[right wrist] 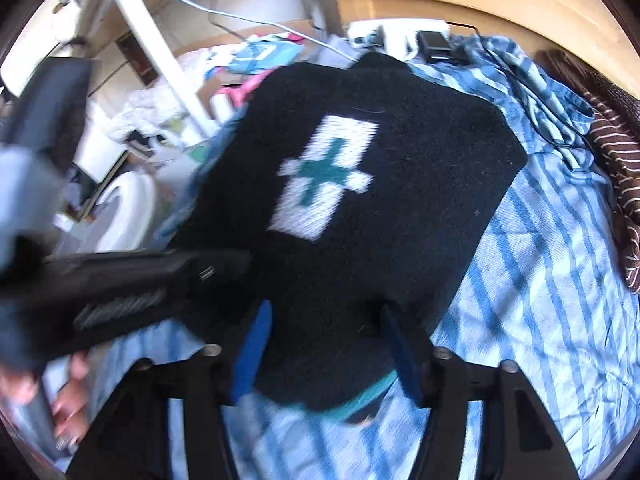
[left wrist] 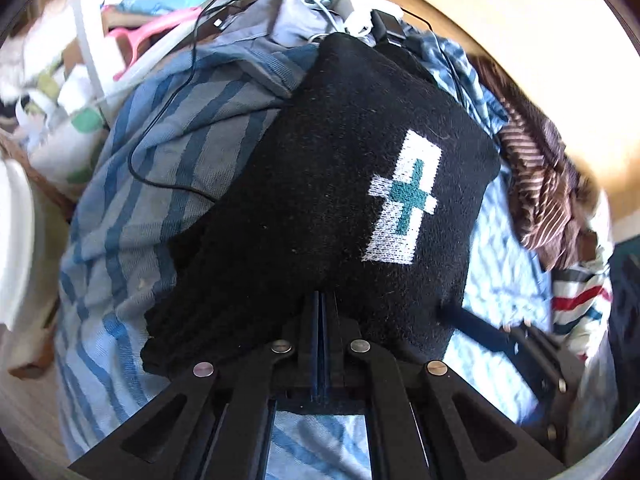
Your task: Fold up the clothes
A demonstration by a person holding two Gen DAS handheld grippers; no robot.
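- Left wrist view: our left gripper (left wrist: 323, 312) has its jaws pressed fully together on the near hem of the black sweater (left wrist: 340, 184). The knit runs straight away from the fingers toward the far end of the bed (left wrist: 504, 264), so its long axis lies along the line the gripper points. The white and teal emblem (left wrist: 404, 200) sits to the right of that line. At the right edge of the sweater we see our right gripper (left wrist: 472, 320) reaching in at the same near hem.
- Right wrist view: the right gripper (right wrist: 328, 344) has its blue pads about half open, one on either side of the sweater's (right wrist: 360, 240) near hem, where a teal band (right wrist: 368, 398) shows. The cloth lies between the pads, but we do not see them pressing on it, so we judge nothing is gripped yet. The left gripper (right wrist: 224, 264) enters from the left, blurred, and meets the same hem.
- Both grippers sit at the near hem with the body stretching away. We judge the right one must pinch that hem before a fold can carry it toward the far end.
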